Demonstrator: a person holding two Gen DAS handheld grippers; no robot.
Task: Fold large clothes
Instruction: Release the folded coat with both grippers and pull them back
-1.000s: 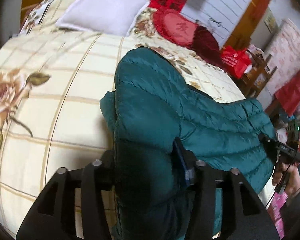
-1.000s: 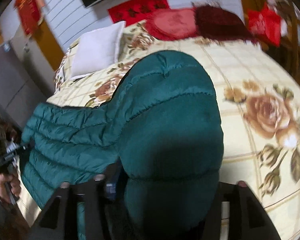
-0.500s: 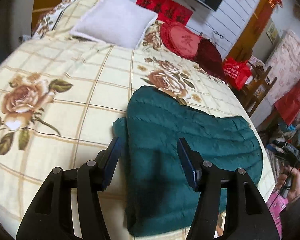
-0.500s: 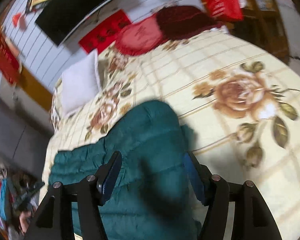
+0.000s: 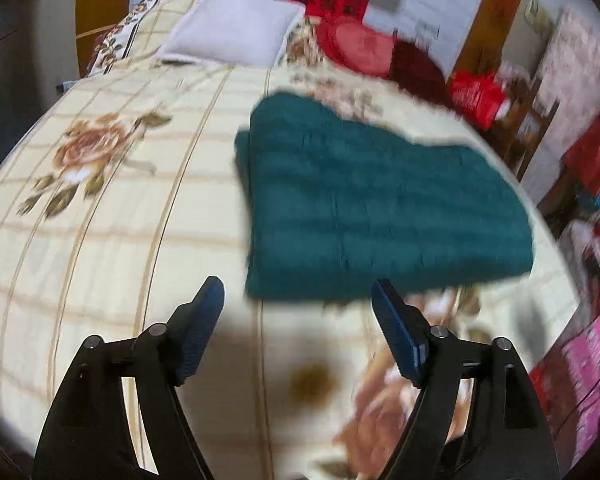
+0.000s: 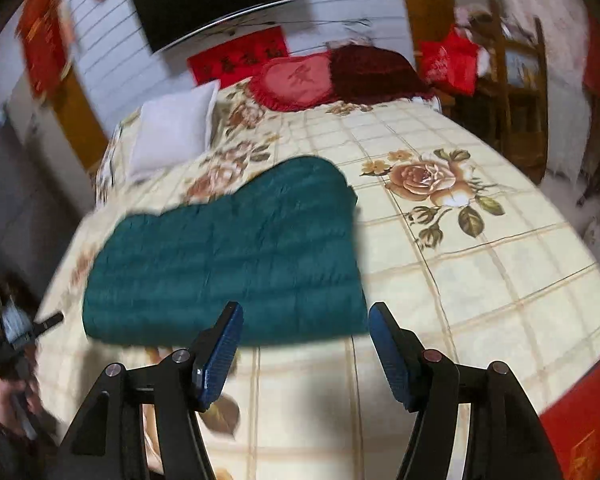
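**Jacket folded on the bed, both grippers clear of it**

Teal puffer jacket (image 5: 380,208) lies flat as a folded block on the flowered bedspread (image 5: 112,216), toward the near edge of the bed, well short of the white pillow (image 5: 232,26) and red cushion (image 5: 356,46) at the head end. From my left gripper (image 5: 298,294) I see the fingers spread wide, having just been opening, with only bedspread between them and the jacket's near edge just past the tips. My right gripper (image 6: 306,318) also has its fingers apart and nothing between the pads; the jacket's near right corner sits just beyond them. Both views are smeared, so I cannot make out stitching detail.
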